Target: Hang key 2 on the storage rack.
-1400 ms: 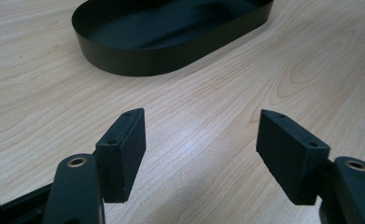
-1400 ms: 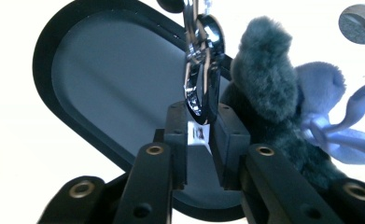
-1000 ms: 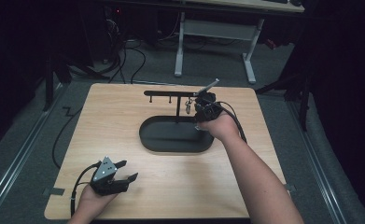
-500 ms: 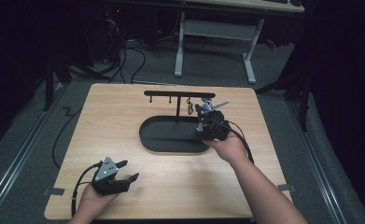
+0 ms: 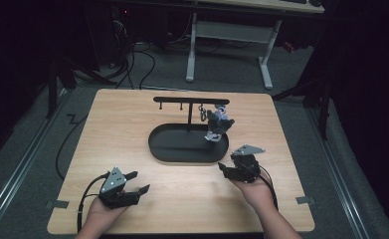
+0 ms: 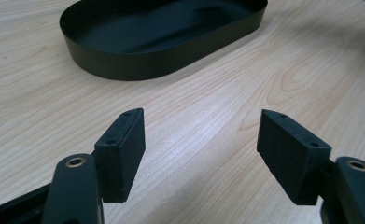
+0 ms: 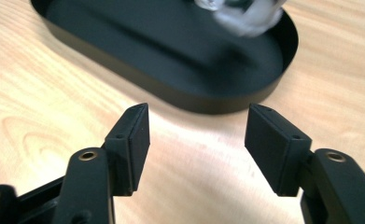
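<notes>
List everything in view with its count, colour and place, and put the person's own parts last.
table: one, light wood, centre of the high view.
tray: one, black, oval, middle of the table.
rack: one, black, T-shaped, rising from the tray.
keychain toy: one, grey and white, hanging at the rack's right end over the tray.
desk: one, white-legged, behind the table.
left hand-held gripper: one, black, open, near left.
right hand-held gripper: one, black, open, near right.
</notes>
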### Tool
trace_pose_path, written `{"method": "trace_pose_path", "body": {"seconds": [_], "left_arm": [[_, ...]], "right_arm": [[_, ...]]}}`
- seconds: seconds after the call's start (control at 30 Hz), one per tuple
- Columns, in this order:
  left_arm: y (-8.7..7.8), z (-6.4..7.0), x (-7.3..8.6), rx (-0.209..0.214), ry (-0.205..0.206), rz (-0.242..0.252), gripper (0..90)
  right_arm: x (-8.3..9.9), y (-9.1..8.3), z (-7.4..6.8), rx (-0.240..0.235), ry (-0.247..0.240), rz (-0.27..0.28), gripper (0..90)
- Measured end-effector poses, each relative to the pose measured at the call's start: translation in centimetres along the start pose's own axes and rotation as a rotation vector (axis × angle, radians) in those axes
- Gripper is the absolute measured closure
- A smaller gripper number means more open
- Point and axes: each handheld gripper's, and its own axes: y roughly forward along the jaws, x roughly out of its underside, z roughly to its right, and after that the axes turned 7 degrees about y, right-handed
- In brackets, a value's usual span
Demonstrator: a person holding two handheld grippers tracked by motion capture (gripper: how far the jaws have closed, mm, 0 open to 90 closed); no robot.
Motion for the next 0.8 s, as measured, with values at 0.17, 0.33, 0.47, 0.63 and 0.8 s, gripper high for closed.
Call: {"method": "trace_pose_path", "body": {"seconds": [0.17,0.33,0.47,0.63,0.8], "left_arm": [[0.3,0.2,-0.1,-0.004,-0.007,-0.001,33.1],[0.4,0.2,0.0,-0.007,-0.013,-0.009,33.1],[0.4,0.3,0.1,-0.005,-0.028,-0.004,33.1],[0.5,0.9,0.0,-0.003,-0.02,-0.007,33.1],[0.8,1.5,-0.5,-0.003,-0.008,-0.005,33.0]], "right_arm": [[3.3,-0.7,0.4,-0.021,0.008,0.065,33.0],[6.1,-1.4,1.0,-0.04,0.046,0.117,22.3],[8.6,-2.7,1.4,-0.011,0.062,0.179,15.8],[9.4,-4.3,2.6,0.019,0.041,0.198,14.9],[9.8,-4.3,3.3,0.01,0.074,0.204,14.8]]}}
